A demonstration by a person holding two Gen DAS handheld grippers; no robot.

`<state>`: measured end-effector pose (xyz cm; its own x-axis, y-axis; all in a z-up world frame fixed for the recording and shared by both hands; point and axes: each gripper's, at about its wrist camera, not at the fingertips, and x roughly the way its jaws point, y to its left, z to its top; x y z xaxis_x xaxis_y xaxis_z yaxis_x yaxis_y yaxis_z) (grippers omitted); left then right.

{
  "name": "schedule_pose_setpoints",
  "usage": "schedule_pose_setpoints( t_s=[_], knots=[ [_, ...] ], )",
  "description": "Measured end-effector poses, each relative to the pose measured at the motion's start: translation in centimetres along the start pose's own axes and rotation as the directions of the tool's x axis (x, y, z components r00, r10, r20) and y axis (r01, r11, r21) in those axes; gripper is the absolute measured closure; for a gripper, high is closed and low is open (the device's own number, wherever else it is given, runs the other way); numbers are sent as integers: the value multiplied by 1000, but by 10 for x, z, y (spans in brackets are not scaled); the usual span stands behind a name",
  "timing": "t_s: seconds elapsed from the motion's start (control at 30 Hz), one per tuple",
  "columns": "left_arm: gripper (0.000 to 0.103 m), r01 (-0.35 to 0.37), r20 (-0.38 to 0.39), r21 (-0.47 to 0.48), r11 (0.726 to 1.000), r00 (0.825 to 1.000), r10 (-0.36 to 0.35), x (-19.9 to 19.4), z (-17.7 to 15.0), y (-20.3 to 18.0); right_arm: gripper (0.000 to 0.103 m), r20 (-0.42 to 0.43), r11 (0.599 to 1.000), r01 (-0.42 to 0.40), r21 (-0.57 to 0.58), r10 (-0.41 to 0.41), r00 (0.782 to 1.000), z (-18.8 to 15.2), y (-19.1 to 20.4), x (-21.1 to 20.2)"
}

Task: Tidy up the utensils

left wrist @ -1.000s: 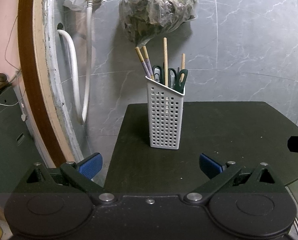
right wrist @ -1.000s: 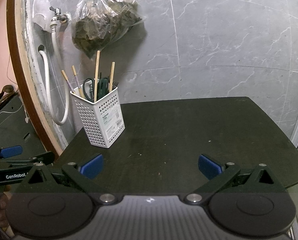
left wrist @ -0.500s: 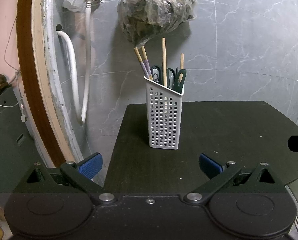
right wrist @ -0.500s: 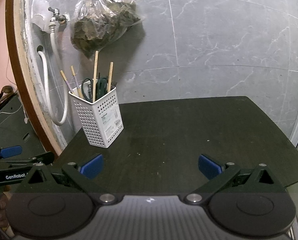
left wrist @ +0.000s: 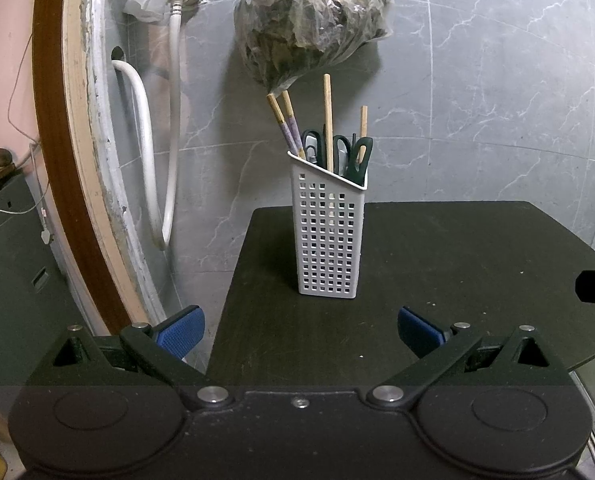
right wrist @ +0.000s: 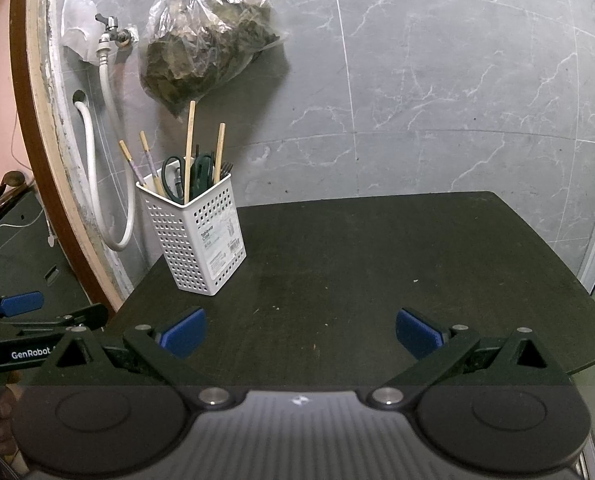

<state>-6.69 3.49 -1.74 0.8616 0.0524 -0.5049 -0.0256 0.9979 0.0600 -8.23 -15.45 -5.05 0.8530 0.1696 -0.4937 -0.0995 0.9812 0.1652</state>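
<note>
left tool (left wrist: 299,330) wide open, empty | right tool (right wrist: 300,330) wide open, empty | caddy (left wrist: 327,236) upright, holding chopsticks, probably scissors

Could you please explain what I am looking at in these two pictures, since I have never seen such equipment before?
There is no robot here: a person holds a two-finger gripper in each hand, and each carries a fisheye camera that looks forward along its fingers. One picture comes from the left gripper, the other from the right gripper; the blue pads at the bottom are its jaws. Both pairs stand wide open and hold nothing. On the dark table stands a white perforated holder with wooden chopsticks and green-handled scissors inside. Behind it is a grey marbled wall, where a plastic bag of something dark hangs beside a tap with a white hose. In the right view the left gripper shows at the left edge.
</note>
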Motion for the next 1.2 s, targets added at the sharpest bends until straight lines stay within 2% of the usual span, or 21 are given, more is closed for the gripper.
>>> schedule_pose_setpoints(
  t_s=[1.2],
  knots=[
    [1,-2,-7,-1,1000,1000,2,6,0,2,0,-13,1000,4,0,-4,1000,-1,3,8]
  ],
)
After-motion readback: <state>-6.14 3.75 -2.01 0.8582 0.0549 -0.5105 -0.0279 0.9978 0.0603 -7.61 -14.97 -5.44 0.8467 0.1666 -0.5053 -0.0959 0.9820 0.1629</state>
